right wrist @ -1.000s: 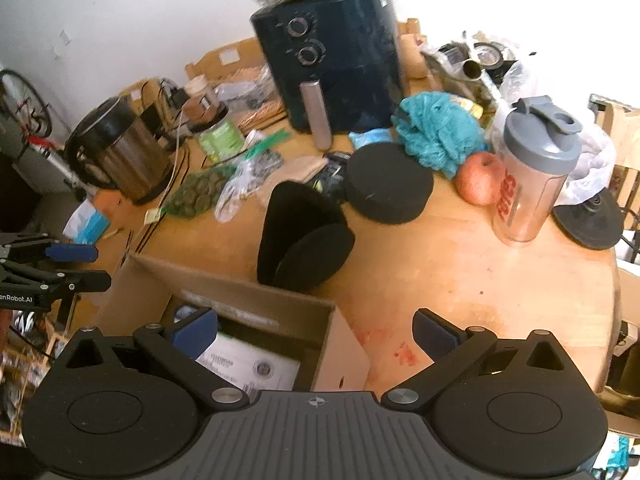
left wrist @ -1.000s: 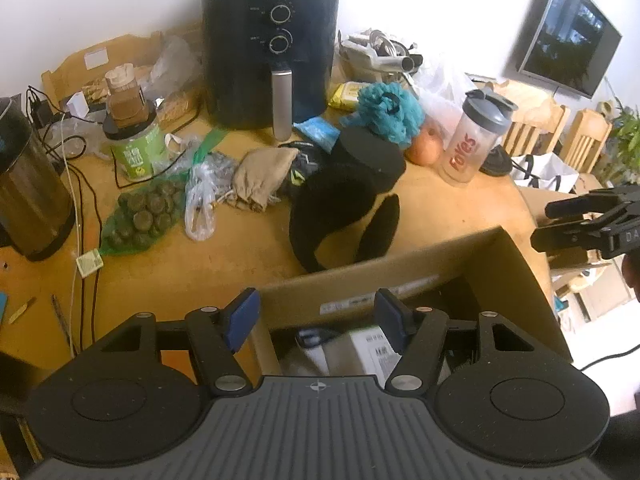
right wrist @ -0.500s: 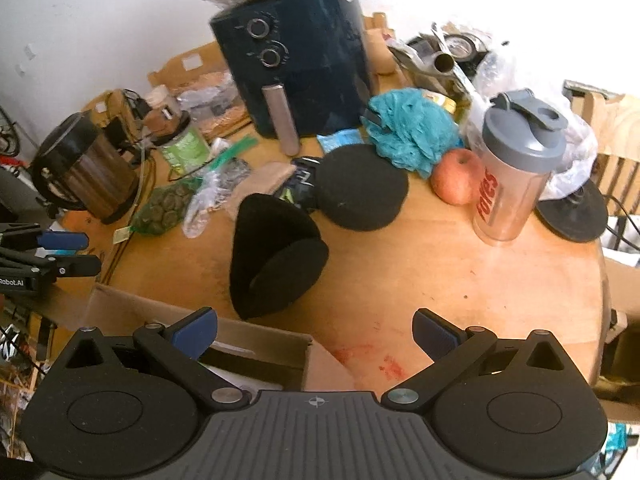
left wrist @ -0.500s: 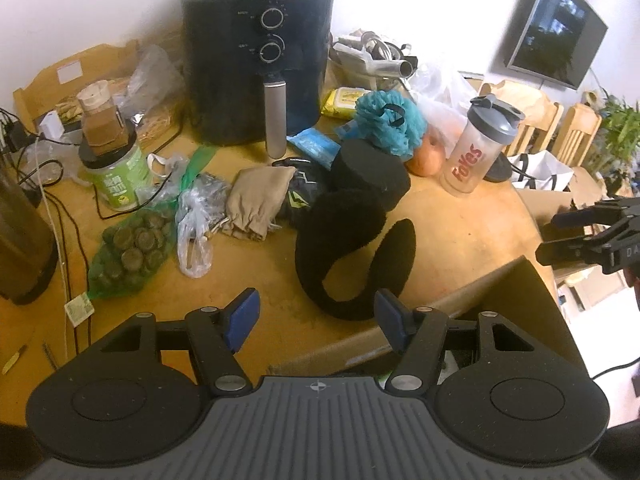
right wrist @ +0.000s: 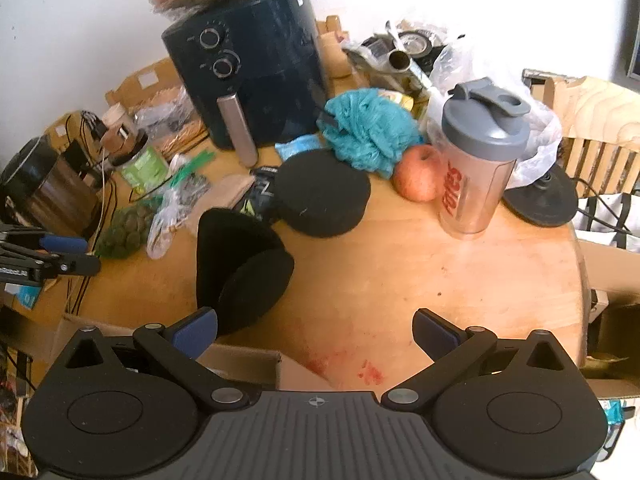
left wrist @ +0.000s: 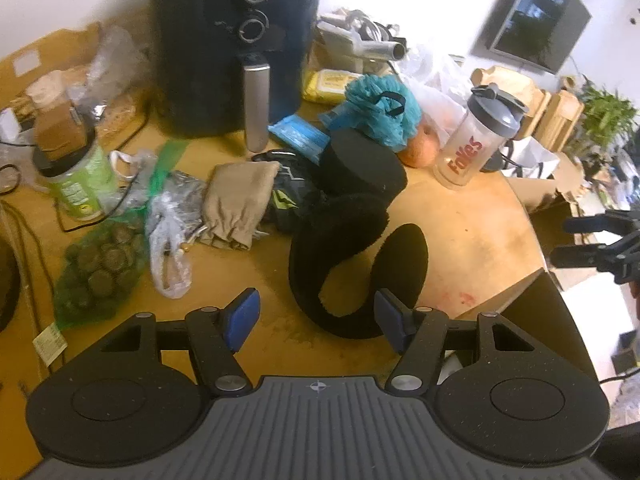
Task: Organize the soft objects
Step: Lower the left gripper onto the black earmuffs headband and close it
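Observation:
Black fuzzy earmuffs (left wrist: 340, 248) (right wrist: 240, 264) lie on the wooden table (left wrist: 472, 232), just beyond my left gripper (left wrist: 318, 320), which is open with nothing between its blue pads. Behind them sit a black round foam pad (left wrist: 364, 164) (right wrist: 324, 200), a teal bath pouf (left wrist: 380, 112) (right wrist: 368, 132) and a beige cloth pouch (left wrist: 236, 204). My right gripper (right wrist: 316, 334) is open and empty above the table's near edge, to the right of the earmuffs. An open cardboard box (left wrist: 532, 312) (right wrist: 240, 360) stands at the table's front edge.
A dark air fryer (left wrist: 236, 40) stands at the back. A shaker bottle (right wrist: 476, 160) and an apple (right wrist: 416, 180) are at the right. A green net bag (left wrist: 100, 272), a plastic bag (left wrist: 168, 232), a green tub (left wrist: 76, 176) and cables crowd the left.
My left gripper has moved forward past the box's edge to the earmuffs, which now lie just beyond its fingertips. The right view has tipped slightly, with the box lower in frame.

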{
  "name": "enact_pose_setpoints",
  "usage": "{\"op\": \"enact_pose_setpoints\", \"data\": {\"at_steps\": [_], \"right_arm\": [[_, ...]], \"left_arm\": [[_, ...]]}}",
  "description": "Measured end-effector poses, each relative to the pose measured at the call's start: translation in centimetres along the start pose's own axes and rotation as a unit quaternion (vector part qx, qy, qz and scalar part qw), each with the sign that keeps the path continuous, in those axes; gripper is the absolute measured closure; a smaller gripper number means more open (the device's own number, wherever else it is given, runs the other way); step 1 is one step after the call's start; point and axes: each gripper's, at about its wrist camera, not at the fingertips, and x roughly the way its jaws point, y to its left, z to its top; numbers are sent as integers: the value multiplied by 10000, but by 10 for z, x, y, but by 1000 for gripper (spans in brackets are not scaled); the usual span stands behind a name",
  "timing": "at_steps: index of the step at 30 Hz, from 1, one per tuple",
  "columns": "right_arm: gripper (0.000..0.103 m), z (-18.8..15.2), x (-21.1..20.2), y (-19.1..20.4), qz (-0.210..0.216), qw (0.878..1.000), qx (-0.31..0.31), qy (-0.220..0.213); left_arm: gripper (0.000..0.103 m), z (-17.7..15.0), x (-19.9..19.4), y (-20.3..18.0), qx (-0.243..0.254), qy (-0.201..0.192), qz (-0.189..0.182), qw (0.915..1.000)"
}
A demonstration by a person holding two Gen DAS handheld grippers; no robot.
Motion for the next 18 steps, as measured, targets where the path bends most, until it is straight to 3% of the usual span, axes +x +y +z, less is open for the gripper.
{"op": "enact_pose_setpoints", "data": {"at_steps": [6, 18], "right_arm": [[0, 1, -4, 1, -119, 9998, -48, -155], [0, -6, -8, -10, -276, 9995, 177, -2]], "left_arm": [[41, 7, 31, 12, 229, 264, -247, 9991], [43, 18, 104, 35, 316, 904, -792, 9923]]}}
